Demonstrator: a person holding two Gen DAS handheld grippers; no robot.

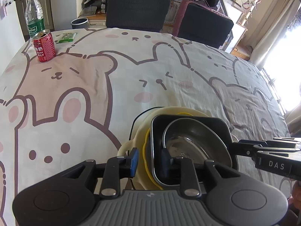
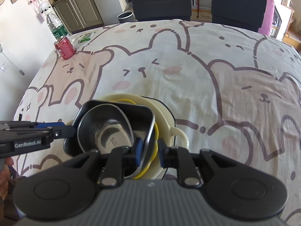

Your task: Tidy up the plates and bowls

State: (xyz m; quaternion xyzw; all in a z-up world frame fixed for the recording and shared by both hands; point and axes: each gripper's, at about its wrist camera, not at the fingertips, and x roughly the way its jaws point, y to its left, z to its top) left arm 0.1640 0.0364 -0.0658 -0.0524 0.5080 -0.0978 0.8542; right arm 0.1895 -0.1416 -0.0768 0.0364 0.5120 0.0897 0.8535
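Left wrist view: stack of dishes near the front edge of the table (image 1: pixel 150 71), under a cartoon-animal cloth. At the bottom a cream plate (image 1: pixel 143 116) with a handle, then a yellow rim, then a black square tray (image 1: pixel 216 126), with a steel bowl (image 1: pixel 195 141) inside. Left claw (image 1: pixel 150 159) released, pads either side of the tray's near wall, not pressing. Right claw (image 1: pixel 236 146) at the tray's right rim. Red can (image 1: pixel 44 46) and water bottle (image 1: pixel 34 13) far left, well apart.

Right wrist view: same stack, steel bowl (image 2: pixel 107 131) inside black square tray (image 2: pixel 143 113). Right claw (image 2: pixel 149 153) released, straddling the tray's wall without grasping. Left claw (image 2: pixel 69 130) at the opposite rim.
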